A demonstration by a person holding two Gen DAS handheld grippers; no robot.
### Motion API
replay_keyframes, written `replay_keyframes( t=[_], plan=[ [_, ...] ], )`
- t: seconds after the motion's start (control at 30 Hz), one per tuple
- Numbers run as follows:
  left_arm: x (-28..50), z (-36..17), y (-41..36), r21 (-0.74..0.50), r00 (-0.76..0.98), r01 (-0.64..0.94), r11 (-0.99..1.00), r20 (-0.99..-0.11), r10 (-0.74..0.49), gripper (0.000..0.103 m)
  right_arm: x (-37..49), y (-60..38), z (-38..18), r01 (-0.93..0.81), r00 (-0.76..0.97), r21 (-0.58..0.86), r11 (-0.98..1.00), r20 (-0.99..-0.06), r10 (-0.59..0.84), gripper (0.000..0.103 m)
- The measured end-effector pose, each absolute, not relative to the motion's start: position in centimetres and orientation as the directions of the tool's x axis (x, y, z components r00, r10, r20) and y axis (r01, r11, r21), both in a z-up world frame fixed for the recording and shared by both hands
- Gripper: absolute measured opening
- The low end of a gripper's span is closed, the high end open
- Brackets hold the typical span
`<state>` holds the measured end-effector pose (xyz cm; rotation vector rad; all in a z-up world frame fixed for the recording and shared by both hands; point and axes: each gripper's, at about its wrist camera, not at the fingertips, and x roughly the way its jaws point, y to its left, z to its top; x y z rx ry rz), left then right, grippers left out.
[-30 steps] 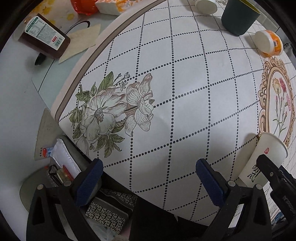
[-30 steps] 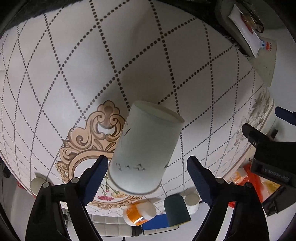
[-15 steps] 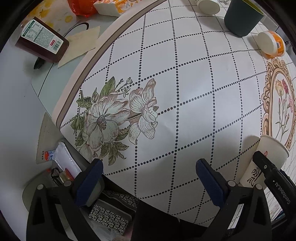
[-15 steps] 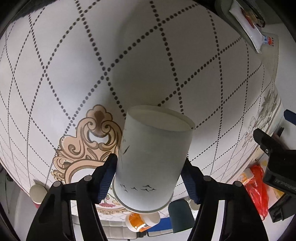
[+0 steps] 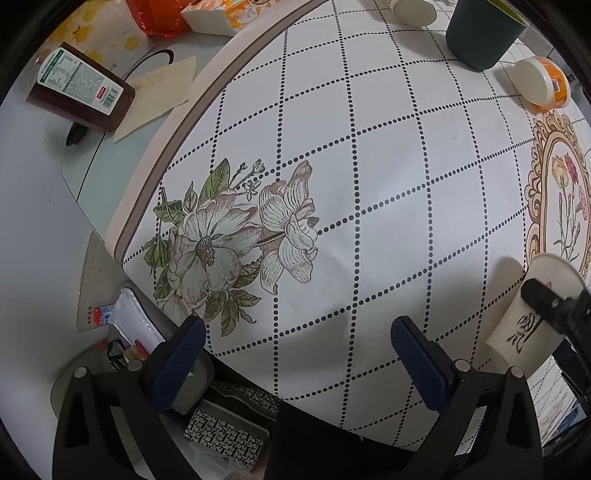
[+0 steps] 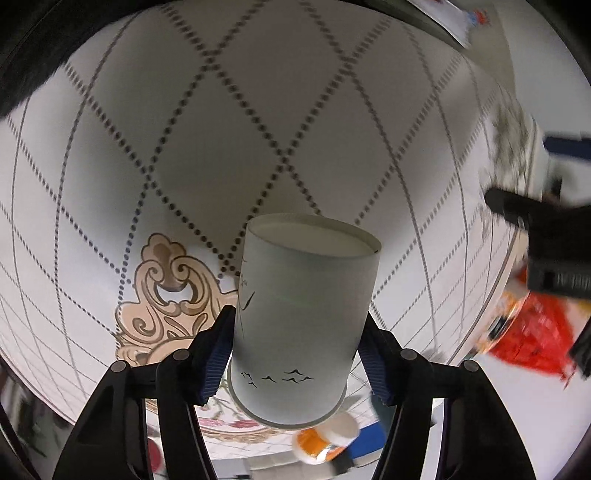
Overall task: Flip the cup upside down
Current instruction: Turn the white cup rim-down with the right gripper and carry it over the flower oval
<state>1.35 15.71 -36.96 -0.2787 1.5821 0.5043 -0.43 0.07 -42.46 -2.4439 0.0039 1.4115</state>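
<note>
A white paper cup (image 6: 301,317) with small black bird marks fills the middle of the right wrist view. My right gripper (image 6: 297,360) is shut on its sides, blue pads pressing both walls. The camera is rolled over, so the scene appears inverted there. In the left wrist view the same cup (image 5: 532,314) stands at the right edge, mouth up, with the black right gripper over it. My left gripper (image 5: 299,358) is open and empty above the near edge of the patterned tablecloth (image 5: 369,184).
A dark green cup (image 5: 480,33), an orange-labelled jar (image 5: 541,85) lying on its side and another white cup (image 5: 410,7) sit at the far edge. A brown bottle (image 5: 79,88) and an orange bag (image 5: 159,14) lie off the cloth at the left.
My right gripper has closed from wide open onto the paper cup's sides and moved in on it. The left gripper has shifted slightly and stays open.
</note>
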Motion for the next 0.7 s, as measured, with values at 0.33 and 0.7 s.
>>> replay_keyframes(
  t=[0.33,0.7],
  plan=[
    [2.3,-36.0,15.9,0.154,-0.074,-0.462,0.873,-0.988,0.136,0.103,4.5,4.9,-40.5,-0.656,0.459,-0.267,-0.706,-0.884,-0.092,0.065],
    [4.6,-35.2,14.0,0.143,-0.041,-0.413,0.899,-0.989,0.139,0.103,14.0,5.0,-39.8,-0.976,0.218,-0.209,-0.063,-0.911,-0.351,0.065]
  ],
)
